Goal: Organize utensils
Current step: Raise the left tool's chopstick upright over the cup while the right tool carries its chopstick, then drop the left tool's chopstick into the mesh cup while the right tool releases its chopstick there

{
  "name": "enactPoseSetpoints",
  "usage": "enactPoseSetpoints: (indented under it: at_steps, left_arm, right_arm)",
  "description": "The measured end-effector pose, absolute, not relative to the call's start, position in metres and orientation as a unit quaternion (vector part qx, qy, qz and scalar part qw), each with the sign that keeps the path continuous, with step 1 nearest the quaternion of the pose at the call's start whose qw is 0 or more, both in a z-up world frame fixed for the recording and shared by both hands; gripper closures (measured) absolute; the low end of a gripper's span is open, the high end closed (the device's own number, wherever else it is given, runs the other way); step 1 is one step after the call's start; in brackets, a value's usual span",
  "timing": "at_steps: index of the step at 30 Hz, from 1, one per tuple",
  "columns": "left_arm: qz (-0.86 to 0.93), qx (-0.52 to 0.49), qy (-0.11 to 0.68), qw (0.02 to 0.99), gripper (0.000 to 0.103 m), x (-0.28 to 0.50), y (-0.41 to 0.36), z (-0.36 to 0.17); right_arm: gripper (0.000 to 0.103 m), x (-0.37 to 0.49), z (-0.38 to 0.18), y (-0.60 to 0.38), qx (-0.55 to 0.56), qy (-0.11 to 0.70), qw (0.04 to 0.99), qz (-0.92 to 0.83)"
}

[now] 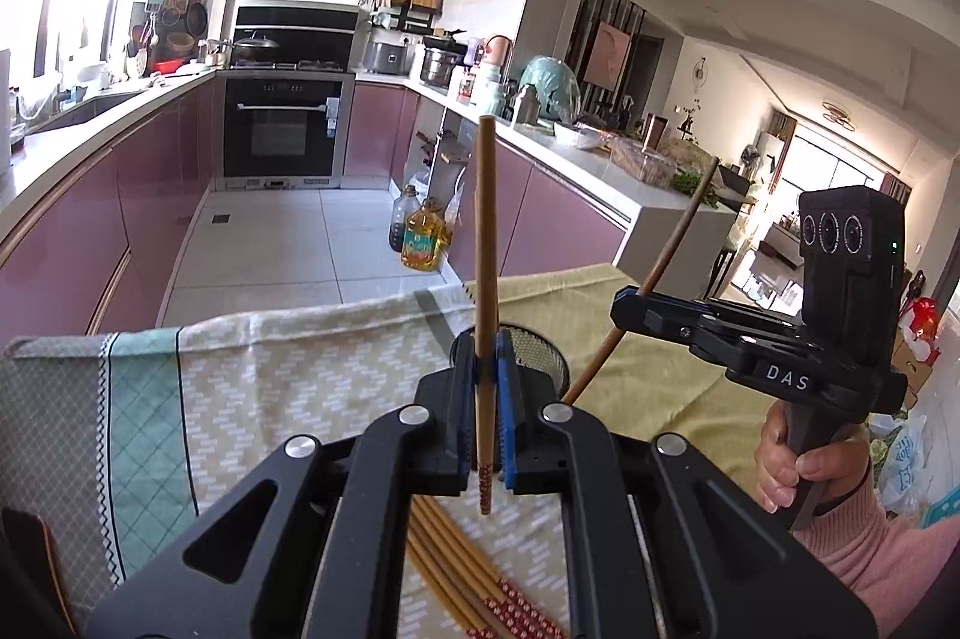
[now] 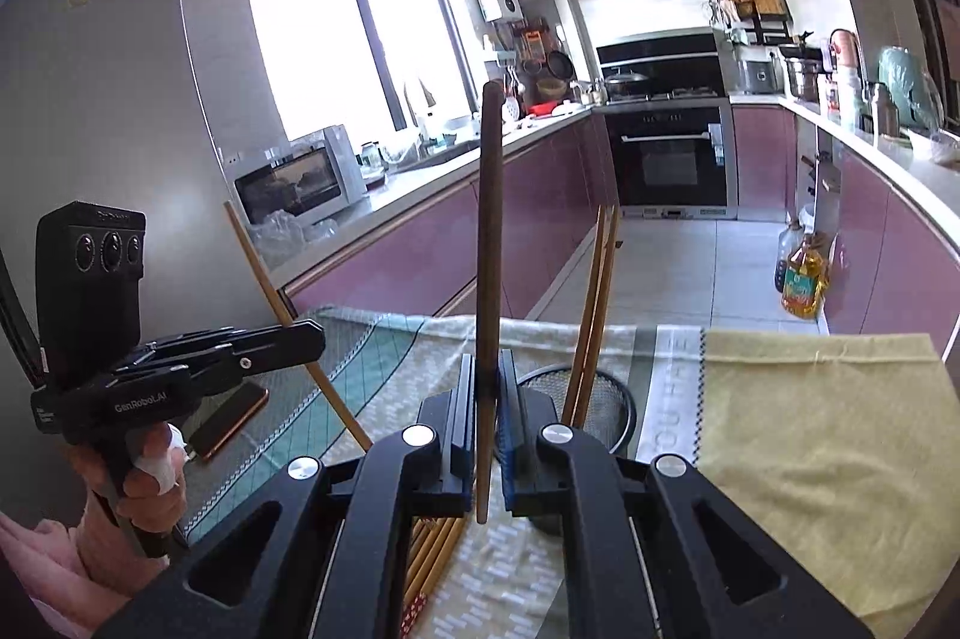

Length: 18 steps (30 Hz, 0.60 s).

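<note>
A home kitchen with mauve cabinets, a built-in oven and a bright window frames a table laid with patterned cloths, a plain yellow one to the right. Over it, the left gripper is clenched on one chopstick, held near upright with its patterned end hanging below the jaws; the right gripper likewise pinches a darker chopstick low on its shaft. A black mesh holder stands on the cloth just beyond both grippers, with what appear to be two chopsticks already leaning inside it, though its base is hidden behind the fingers. More chopsticks lie bundled flat on the cloth beneath the grippers, and a phone rests near the left hand. The sticks look light, stiff and smooth, likely to pivot or slip if pinched at one end; a grip near mid-shaft should keep them steady for lowering into the holder. The soft cloth may let the remaining sticks roll when nudged. An oil bottle sits on the tiled floor beyond.
</note>
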<state>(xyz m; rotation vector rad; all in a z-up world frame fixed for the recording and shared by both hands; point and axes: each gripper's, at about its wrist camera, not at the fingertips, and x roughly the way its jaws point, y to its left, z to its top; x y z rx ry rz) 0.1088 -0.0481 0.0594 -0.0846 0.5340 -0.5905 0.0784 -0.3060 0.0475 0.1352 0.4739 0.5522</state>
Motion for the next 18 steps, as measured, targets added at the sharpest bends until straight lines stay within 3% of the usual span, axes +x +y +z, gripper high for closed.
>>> enactPoseSetpoints:
  at_steps: [18]
  left_arm:
    - [-0.295, -0.037, 0.212, 0.931, 0.096, 0.139, -0.092, 0.104]
  right_arm:
    - [0.097, 0.102, 0.093, -0.328, 0.071, 0.175, 0.95, 0.248]
